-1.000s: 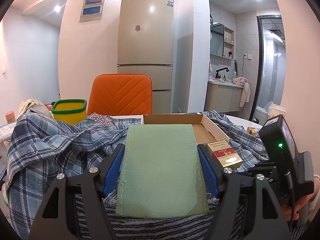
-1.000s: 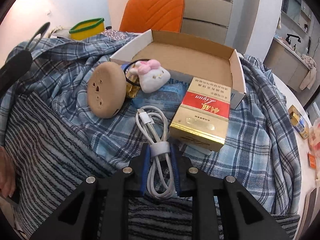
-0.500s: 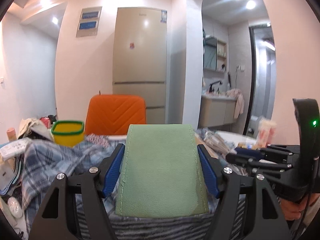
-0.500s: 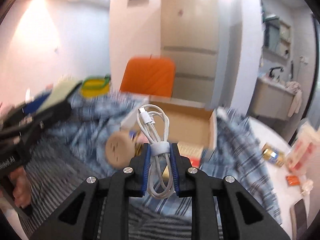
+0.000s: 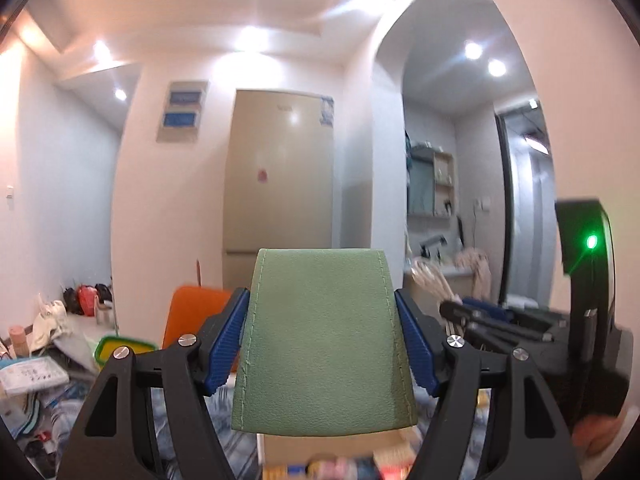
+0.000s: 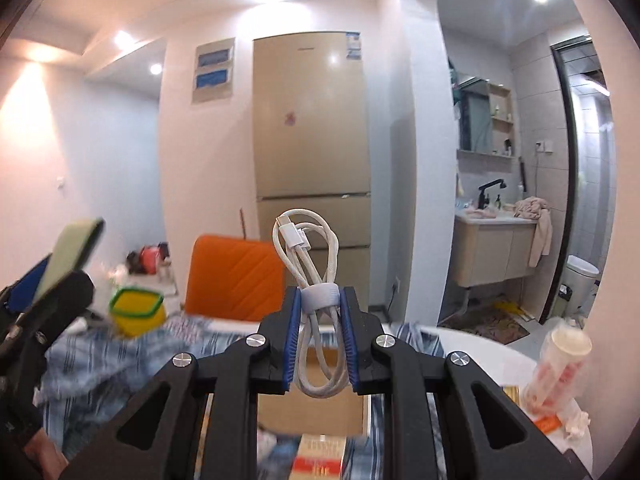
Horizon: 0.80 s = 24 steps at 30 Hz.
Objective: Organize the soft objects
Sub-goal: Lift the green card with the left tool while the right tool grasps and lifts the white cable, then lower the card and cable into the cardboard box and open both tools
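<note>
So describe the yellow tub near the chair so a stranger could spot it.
Start at the tall beige fridge, then drop to the orange chair before it. Just left sits the yellow tub, the only container with a bright green rim.

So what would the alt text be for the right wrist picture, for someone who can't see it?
A handheld right gripper is shut on a coiled white charging cable, raised in front of a tall beige fridge. Below lie an orange chair, a yellow tub, plaid cloth and an open cardboard box.
</note>
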### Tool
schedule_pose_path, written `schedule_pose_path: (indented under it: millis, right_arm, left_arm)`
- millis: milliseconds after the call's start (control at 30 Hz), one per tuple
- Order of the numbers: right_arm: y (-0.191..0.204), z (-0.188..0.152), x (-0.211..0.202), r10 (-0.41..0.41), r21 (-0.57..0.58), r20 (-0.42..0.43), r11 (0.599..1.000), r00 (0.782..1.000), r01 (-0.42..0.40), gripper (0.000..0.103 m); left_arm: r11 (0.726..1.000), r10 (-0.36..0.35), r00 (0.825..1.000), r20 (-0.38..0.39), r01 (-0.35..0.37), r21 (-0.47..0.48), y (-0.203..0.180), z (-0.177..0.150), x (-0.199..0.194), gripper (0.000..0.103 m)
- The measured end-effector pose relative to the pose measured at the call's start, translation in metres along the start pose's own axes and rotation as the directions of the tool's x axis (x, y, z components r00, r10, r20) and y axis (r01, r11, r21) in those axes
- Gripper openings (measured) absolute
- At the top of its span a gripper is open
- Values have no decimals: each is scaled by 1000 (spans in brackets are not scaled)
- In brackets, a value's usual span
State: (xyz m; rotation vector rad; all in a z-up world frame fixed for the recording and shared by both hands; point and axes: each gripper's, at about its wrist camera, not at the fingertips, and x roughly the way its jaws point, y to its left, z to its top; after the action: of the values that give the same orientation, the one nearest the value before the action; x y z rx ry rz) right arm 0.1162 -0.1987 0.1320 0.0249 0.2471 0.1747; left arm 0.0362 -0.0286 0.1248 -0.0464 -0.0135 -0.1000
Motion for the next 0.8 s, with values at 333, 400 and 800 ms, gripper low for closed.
schedule_pose_path:
  millis: [333, 400, 800]
  right_arm:
    - [-11, -25, 72, -72, 30, -24, 997, 997, 72, 21]
    - [-11, -42, 89, -73, 10, -62, 997, 995, 73, 21]
    - [-11, -122, 172, -43, -25, -375, 999, 926, 36, 22]
  left_arm:
    - [999, -20, 995, -97, 17, -32, 21, -34, 81, 70]
    - [997, -45, 983, -180, 35, -62, 25, -53, 101, 70]
    - [1000, 6, 830, -557, -17, -15, 30, -139, 176, 70]
